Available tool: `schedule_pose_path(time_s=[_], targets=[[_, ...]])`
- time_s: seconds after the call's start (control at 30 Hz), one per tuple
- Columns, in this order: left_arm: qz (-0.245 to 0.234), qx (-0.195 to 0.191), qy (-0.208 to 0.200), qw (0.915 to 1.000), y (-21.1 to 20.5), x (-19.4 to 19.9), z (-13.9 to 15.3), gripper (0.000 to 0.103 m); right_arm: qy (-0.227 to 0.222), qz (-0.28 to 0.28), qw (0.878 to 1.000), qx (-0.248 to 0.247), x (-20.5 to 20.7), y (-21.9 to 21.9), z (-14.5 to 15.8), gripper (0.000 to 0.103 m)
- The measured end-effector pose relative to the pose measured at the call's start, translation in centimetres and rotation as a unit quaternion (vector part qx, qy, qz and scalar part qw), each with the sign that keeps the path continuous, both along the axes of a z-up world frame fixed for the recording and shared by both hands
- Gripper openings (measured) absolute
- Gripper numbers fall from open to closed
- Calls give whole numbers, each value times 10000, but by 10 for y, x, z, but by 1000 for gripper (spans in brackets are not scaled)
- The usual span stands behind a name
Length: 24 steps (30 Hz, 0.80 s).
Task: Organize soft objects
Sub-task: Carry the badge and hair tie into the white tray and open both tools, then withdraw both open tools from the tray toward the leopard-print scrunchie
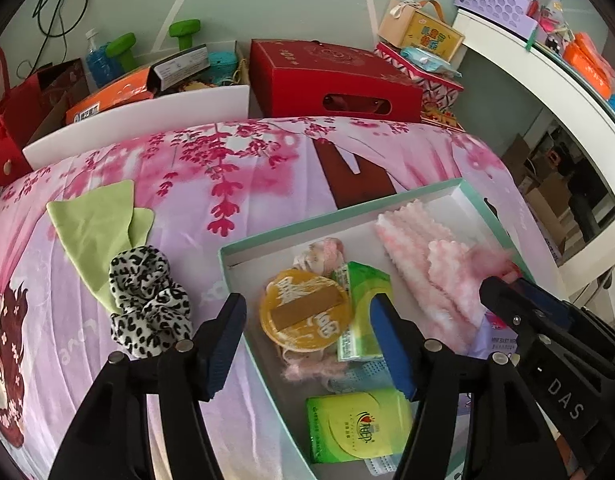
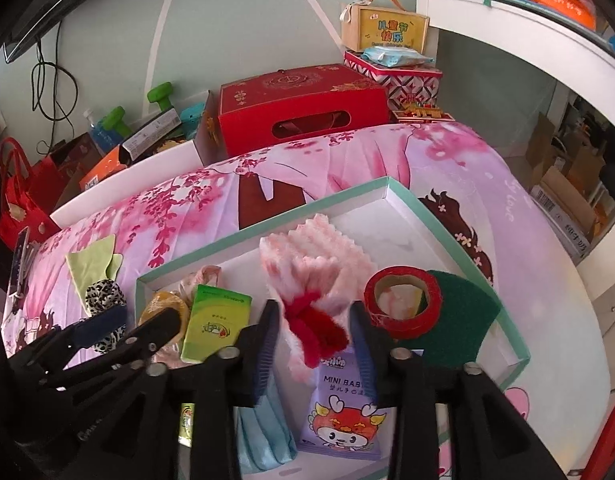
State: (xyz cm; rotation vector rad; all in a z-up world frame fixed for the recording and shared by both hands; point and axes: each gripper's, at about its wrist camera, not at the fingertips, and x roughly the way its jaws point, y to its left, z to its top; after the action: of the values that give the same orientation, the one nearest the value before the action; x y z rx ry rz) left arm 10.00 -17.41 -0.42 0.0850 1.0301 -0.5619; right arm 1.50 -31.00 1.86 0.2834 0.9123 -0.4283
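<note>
A teal-rimmed shallow box [image 1: 347, 210] [image 2: 459, 240] lies on the pink bedspread. It holds a pink fluffy cloth [image 1: 423, 256] [image 2: 319, 264], green tissue packs [image 1: 359, 424] [image 2: 215, 322], a yellow round pad [image 1: 305, 314], a red tape roll [image 2: 403, 300], a green pad [image 2: 467, 312] and a wipes pack [image 2: 339, 400]. A leopard scrunchie [image 1: 149, 298] [image 2: 103, 300] and a light green cloth [image 1: 95, 232] [image 2: 93, 266] lie on the bed left of the box. My left gripper [image 1: 307, 340] is open over the box's left edge. My right gripper [image 2: 313, 344] is open, with a red fuzzy piece [image 2: 315, 330] between its fingers.
A red gift box [image 1: 331, 80] [image 2: 303, 104], an orange carton [image 1: 111, 96], green dumbbells [image 1: 183, 32] and bags crowd the space behind the bed. A white desk [image 1: 547, 76] curves along the right. A white board [image 1: 139, 120] stands at the bed's far edge.
</note>
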Motion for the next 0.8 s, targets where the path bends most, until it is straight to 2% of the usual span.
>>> schedule_pose_path(time_s=[0.2, 0.23, 0.27, 0.3, 0.33, 0.4, 0.57, 0.8], targets=[[375, 118, 46, 9992, 21, 10, 0, 67, 7, -112, 9999, 112, -2, -6, -2, 67], [443, 129, 51, 9989, 24, 11, 0, 70, 23, -121, 9999, 107, -2, -7, -3, 76], [512, 137, 56, 9986, 28, 13, 0, 79, 33, -137, 9999, 100, -2, -7, -4, 86], [620, 142, 57, 9980, 34, 15, 0, 85, 38, -143, 9998, 105, -2, -8, -4, 91], [703, 146, 49, 9974, 38, 17, 0, 90, 37, -153, 9998, 116, -2, -8, -5, 102], [892, 184, 19, 9958, 47, 19, 0, 90, 33, -178, 9998, 93, -3, -9, -5, 103], [1414, 551, -36, 9884, 67, 26, -8, 91, 132, -279, 9995, -50, -2, -10, -7, 103], [1643, 624, 125, 9844, 83, 30, -16, 91, 200, -279, 9994, -75, -1, -8, -9, 103]])
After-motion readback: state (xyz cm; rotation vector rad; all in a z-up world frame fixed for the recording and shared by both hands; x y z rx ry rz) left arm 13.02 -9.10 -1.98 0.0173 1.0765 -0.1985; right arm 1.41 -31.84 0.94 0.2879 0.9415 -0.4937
